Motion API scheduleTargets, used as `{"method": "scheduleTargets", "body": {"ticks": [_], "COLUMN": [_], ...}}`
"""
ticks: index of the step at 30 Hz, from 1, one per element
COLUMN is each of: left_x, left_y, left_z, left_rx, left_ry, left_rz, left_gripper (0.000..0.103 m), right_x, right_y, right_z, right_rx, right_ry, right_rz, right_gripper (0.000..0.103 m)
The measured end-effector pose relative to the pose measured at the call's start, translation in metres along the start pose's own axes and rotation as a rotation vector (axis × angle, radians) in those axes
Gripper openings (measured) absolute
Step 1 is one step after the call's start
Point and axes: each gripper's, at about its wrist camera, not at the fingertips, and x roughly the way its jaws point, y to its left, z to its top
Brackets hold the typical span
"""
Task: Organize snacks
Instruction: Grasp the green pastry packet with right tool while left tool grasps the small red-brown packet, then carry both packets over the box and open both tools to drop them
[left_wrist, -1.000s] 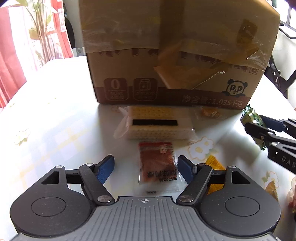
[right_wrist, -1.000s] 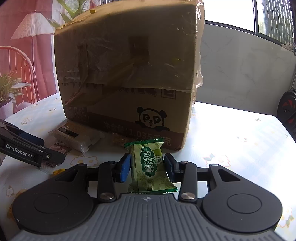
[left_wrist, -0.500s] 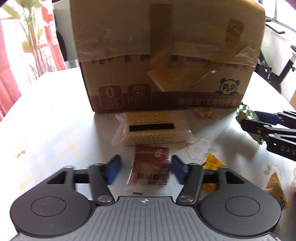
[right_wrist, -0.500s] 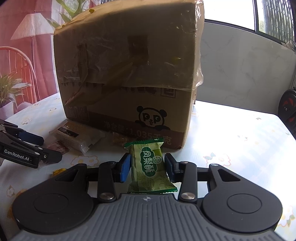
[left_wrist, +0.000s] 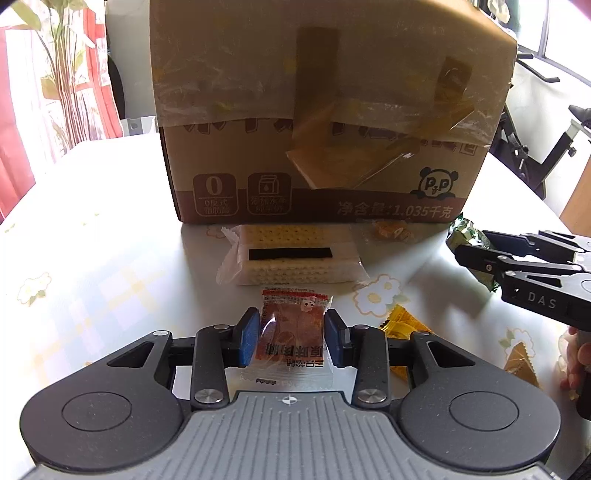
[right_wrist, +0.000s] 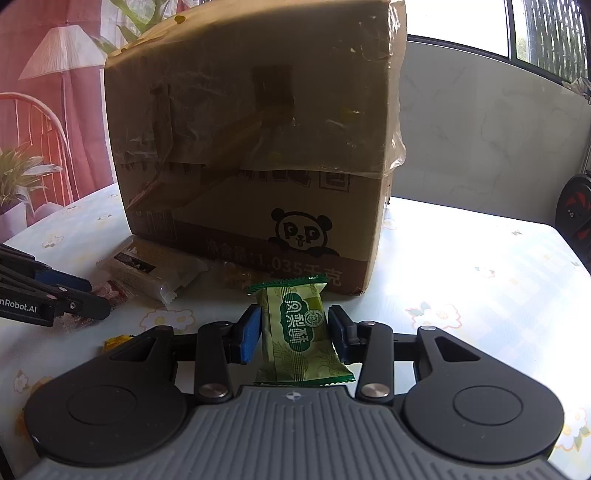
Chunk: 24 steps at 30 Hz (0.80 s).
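Note:
My left gripper (left_wrist: 291, 338) is shut on a red snack packet (left_wrist: 291, 332), its blue pads pressing both sides. My right gripper (right_wrist: 295, 334) is shut on a green snack packet (right_wrist: 299, 332) and holds it just above the table. The right gripper (left_wrist: 517, 266) also shows at the right of the left wrist view, with the green packet (left_wrist: 461, 236) in it. The left gripper (right_wrist: 55, 295) shows at the left of the right wrist view. A large taped cardboard box (left_wrist: 325, 122) stands behind on the table; it also shows in the right wrist view (right_wrist: 251, 147).
A pack of crackers (left_wrist: 291, 258) lies in front of the box. A small orange candy (left_wrist: 389, 230) sits at the box's base. Yellow wrappers (left_wrist: 402, 325) lie right of my left gripper. The floral tablecloth (left_wrist: 92, 258) covers the table. A chair (right_wrist: 33, 125) stands far left.
My left gripper has closed its jaws on the red packet, which lay between open fingers before. The right gripper has held the green packet still throughout.

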Motion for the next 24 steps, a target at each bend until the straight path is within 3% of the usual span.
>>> {"method": "scheduleTargets", "body": {"ticks": [13, 24], "left_x": [-0.034, -0.08], "left_y": [0.008, 0.029], "left_z": [0.007, 0.038], "left_rx": [-0.009, -0.01], "left_ry": [-0.095, -0.271], "left_rz": [0.006, 0.031], "left_gripper": [0.04, 0.04], "right_x": [-0.002, -0.033], "right_y": [0.001, -0.001], "right_z": [-0.001, 0.009], "right_rx": [-0.019, 0.009], "right_ry": [-0.008, -0.04], "right_rz": [-0.005, -0.014], "right_gripper": [0.042, 0.042]}}
